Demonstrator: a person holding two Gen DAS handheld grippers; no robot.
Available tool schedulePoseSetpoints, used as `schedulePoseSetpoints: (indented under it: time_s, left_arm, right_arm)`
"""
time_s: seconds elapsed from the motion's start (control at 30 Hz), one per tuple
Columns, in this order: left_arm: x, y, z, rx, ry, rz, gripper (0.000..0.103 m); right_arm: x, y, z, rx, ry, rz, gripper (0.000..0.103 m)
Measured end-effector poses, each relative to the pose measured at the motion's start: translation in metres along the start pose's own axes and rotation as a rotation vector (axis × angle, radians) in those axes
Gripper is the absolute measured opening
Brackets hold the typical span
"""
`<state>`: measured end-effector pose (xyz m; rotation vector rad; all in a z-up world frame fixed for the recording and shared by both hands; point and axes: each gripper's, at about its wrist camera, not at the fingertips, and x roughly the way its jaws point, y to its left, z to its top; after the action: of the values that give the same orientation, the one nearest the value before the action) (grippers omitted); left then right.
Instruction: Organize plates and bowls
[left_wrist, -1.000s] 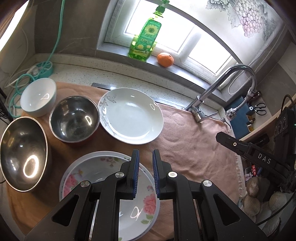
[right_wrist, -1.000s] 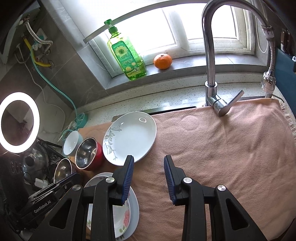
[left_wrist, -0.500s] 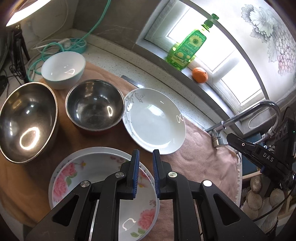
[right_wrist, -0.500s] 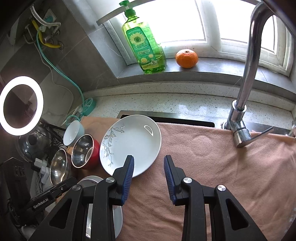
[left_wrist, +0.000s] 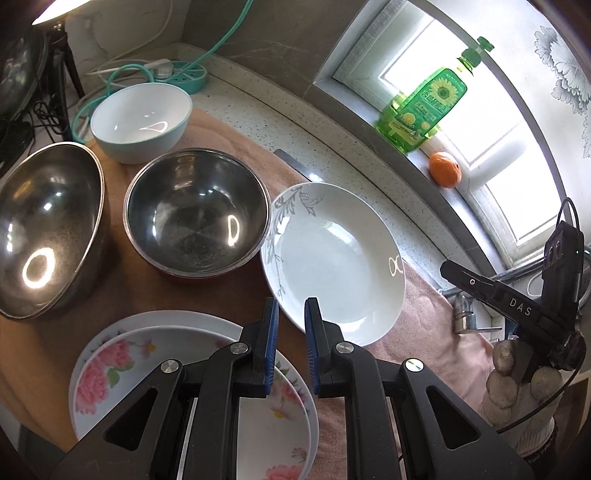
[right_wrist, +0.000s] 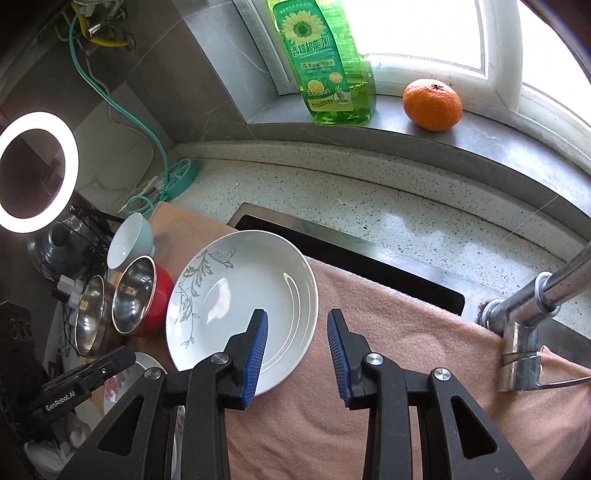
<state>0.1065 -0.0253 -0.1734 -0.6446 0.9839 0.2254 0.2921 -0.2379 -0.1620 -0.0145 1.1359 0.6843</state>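
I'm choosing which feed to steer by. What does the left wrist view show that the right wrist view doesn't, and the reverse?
Only the left wrist view shows the whole stack of floral plates, with the left gripper open above it; the right view catches just a sliver.

Only the right wrist view shows the ring light, the faucet base and the right gripper open at the leaf-pattern plate.

Both show that plate, the two steel bowls, the white bowl, the soap bottle and the orange.
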Motion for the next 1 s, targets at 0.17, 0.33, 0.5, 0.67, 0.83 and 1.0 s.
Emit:
schedulePoseSetpoints:
  time_s: [0.17, 0.33, 0.5, 0.67, 0.83, 1.0]
  left_arm:
    - [0.012, -0.003, 0.004, 0.000, 0.014, 0.018, 0.013]
    - [0.017, -0.001, 0.009, -0.020, 0.022, 0.024, 0.013]
    - [0.022, -0.001, 0.011, -0.027, 0.036, 0.033, 0.013]
    - [0.031, -0.004, 0.012, -0.024, 0.058, 0.055, 0.013]
    - [0.037, -0.003, 0.013, -0.031, 0.066, 0.084, 0.013]
    - [0.043, -0.001, 0.014, -0.029, 0.075, 0.095, 0.013]
  right_arm:
    - [0.025, -0.006, 0.010, -0.021, 0.022, -0.002, 0.030]
    - [0.041, -0.007, 0.018, -0.039, 0.045, 0.011, 0.030]
    - [0.054, -0.006, 0.023, -0.050, 0.060, 0.017, 0.030]
    - [0.060, -0.006, 0.026, -0.054, 0.070, 0.026, 0.025]
    - [0.063, -0.006, 0.029, -0.075, 0.079, 0.021, 0.024]
    - [0.070, -0.010, 0.029, -0.065, 0.097, 0.032, 0.021]
